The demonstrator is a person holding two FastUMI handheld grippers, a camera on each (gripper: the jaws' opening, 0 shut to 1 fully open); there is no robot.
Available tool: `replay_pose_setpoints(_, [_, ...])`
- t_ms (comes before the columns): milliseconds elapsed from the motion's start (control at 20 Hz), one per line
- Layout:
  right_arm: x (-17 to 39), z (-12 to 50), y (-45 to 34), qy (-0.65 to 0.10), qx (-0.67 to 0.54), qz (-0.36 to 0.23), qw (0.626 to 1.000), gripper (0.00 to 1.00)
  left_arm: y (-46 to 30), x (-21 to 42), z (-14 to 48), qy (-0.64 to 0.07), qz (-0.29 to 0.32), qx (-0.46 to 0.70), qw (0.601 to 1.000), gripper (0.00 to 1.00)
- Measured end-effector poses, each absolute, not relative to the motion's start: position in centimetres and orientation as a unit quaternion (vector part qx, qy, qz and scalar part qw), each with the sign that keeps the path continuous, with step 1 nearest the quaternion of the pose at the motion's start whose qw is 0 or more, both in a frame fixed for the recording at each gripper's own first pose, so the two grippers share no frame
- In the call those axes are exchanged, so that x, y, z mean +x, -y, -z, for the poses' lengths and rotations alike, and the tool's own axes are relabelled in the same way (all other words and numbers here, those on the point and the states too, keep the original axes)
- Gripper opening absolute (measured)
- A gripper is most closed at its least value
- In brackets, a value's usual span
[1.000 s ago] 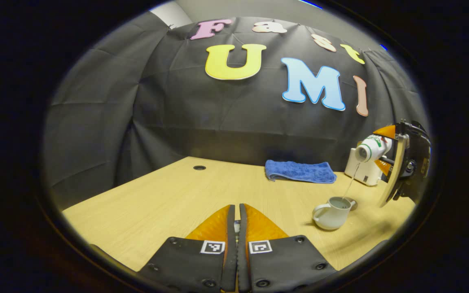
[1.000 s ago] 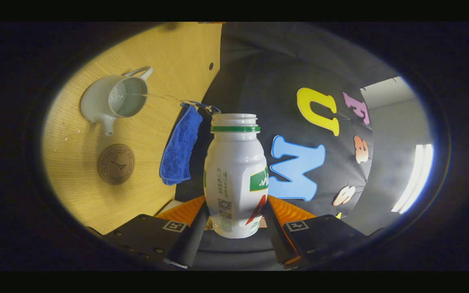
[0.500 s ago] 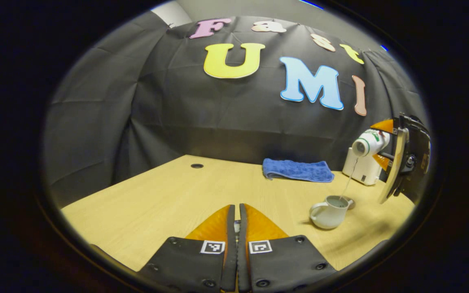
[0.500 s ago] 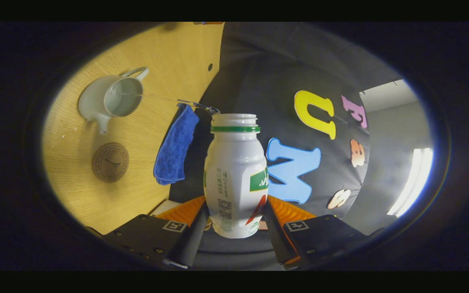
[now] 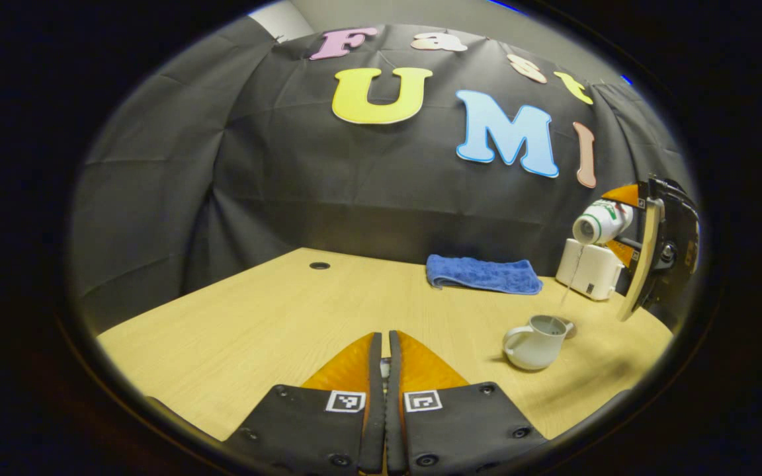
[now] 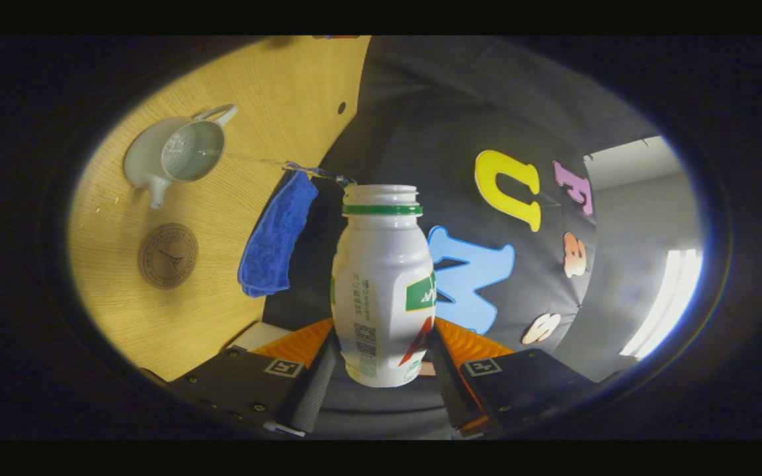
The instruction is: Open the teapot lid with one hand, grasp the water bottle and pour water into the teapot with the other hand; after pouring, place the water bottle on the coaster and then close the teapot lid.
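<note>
The white teapot (image 5: 534, 342) stands lidless on the wooden table, with water inside (image 6: 186, 151). Above and to its right my right gripper (image 6: 382, 334) is shut on the white water bottle (image 6: 381, 284), which is tipped with its open mouth down (image 5: 598, 223). A thin stream of water (image 5: 569, 284) falls from the mouth into the teapot. My left gripper (image 5: 384, 344) hovers over the table left of the teapot, shut, with a pale sliver of the lid between its fingers. The round brown coaster (image 6: 168, 256) lies just beyond the teapot's spout.
A folded blue towel (image 5: 483, 274) lies at the back of the table (image 5: 255, 317). A white box (image 5: 589, 271) stands at the back right, under the bottle. A cable hole (image 5: 319, 266) sits at the back left.
The tipped bottle has risen slightly and kept pouring; the teapot and coaster drifted up-left in the right gripper view. The left gripper stayed almost still.
</note>
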State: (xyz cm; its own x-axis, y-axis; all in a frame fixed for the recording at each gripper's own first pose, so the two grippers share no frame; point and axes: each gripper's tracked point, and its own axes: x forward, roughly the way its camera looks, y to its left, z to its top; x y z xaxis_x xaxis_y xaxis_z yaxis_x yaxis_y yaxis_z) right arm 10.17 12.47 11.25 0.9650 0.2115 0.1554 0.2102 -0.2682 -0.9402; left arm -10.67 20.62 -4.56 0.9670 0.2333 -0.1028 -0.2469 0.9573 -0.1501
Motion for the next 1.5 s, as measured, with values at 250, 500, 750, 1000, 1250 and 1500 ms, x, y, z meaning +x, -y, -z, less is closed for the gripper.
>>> replay_pose_setpoints(250, [10.1, -12.3, -12.6, 0.141, -0.802, 0.002, 0.580, 0.73, -20.5, -10.6, 4.6, -0.041, -0.120, -0.079, 0.989, 0.07])
replay_pose_setpoints(500, [10.1, -13.1, -12.7, 0.149, -0.806, 0.004, 0.573, 0.73, -20.2, -10.2, 4.5, -0.042, -0.117, -0.079, 0.989, 0.12])
replay_pose_setpoints(750, [10.0, -13.7, -12.6, 0.152, -0.811, 0.006, 0.565, 0.72, -19.9, -10.1, 4.7, -0.044, -0.113, -0.080, 0.989, 0.07])
replay_pose_setpoints(1000, [9.9, -14.3, -12.9, 0.160, -0.816, 0.007, 0.555, 0.73, -19.9, -9.9, 4.9, -0.047, -0.113, -0.081, 0.989, 0.07])
replay_pose_setpoints(1250, [9.8, -14.8, -13.5, 0.170, -0.821, 0.004, 0.546, 0.72, -20.0, -10.1, 5.0, -0.049, -0.113, -0.082, 0.989, 0.07])
replay_pose_setpoints(1500, [9.7, -15.2, -14.2, 0.179, -0.825, 0.002, 0.536, 0.72, -20.0, -10.0, 5.5, -0.051, -0.112, -0.084, 0.989, 0.07])
